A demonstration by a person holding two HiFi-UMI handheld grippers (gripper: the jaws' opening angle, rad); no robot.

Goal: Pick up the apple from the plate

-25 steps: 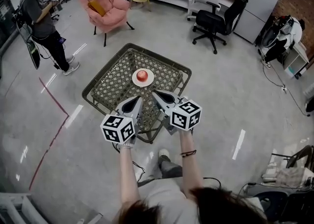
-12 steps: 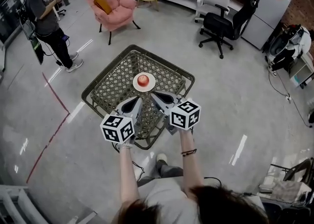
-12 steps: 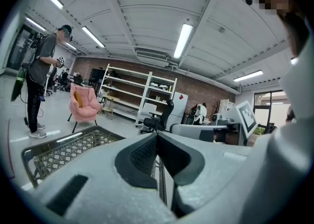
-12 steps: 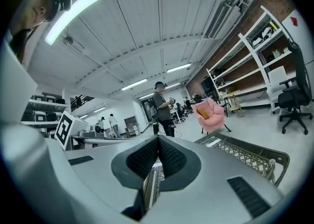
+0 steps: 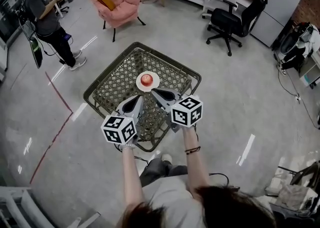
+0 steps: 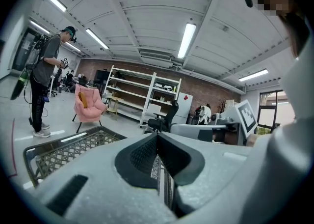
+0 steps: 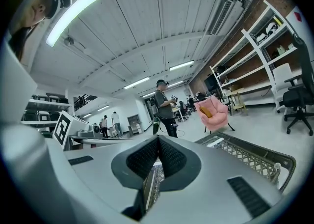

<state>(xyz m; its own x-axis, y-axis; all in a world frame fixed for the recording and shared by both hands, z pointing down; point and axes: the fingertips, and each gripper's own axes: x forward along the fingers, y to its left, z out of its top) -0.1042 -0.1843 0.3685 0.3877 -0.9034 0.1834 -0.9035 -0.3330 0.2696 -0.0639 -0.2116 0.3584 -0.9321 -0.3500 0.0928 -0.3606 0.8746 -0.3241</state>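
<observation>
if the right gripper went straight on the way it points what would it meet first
Probably the apple on its white plate: from the head view the right gripper, jaws shut, points straight at it. Height is unclear, so it might pass just above.

This is a big lab or work room. It has a shiny grey floor [image 5: 240, 102], tall white metal shelves [image 6: 131, 95] far off, a black rolling office chair [image 5: 227, 22] and a red brick wall [image 6: 122, 66].

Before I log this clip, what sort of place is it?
Likely a lab or studio, not a home: white storage shelving, a black office chair, and another person carrying equipment.
</observation>
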